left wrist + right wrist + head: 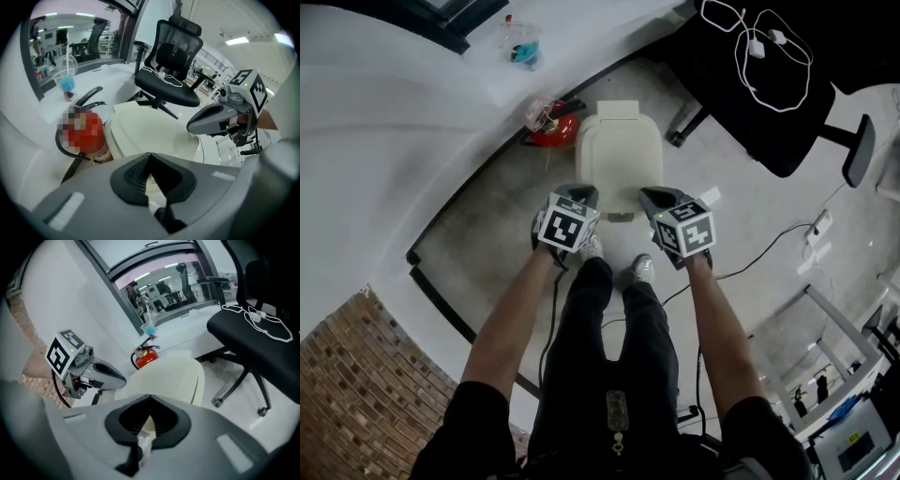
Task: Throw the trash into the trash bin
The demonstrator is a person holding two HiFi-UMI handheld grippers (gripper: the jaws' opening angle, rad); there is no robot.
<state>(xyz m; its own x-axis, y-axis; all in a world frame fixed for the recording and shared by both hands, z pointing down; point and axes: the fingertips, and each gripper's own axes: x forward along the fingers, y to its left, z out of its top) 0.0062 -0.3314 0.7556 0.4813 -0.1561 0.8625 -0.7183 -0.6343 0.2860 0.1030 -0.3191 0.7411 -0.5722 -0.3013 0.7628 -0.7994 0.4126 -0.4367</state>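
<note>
A cream trash bin (pixel 619 155) with its lid down stands on the floor by the person's feet. Both grippers hang side by side just short of it, pointing down at the lid. My left gripper (pixel 578 193) has its jaw tips together (pixel 150 155), with a small crumpled pale scrap (pixel 153 205) caught low between the pads. My right gripper (pixel 657 198) is shut too (pixel 150 397), on a crumpled clear scrap (pixel 143 441). Each gripper shows in the other's view: the right gripper (pixel 206 123) and the left gripper (pixel 105 373). The bin lid (pixel 154 133) (pixel 173 376) fills the space past both jaws.
A red fire extinguisher (pixel 558 127) stands left of the bin against the white desk (pixel 412 84). A plastic cup (pixel 523 45) sits on that desk. A black office chair (pixel 759 66) with white cables on its seat stands at the right. Cables run over the floor (pixel 750 253).
</note>
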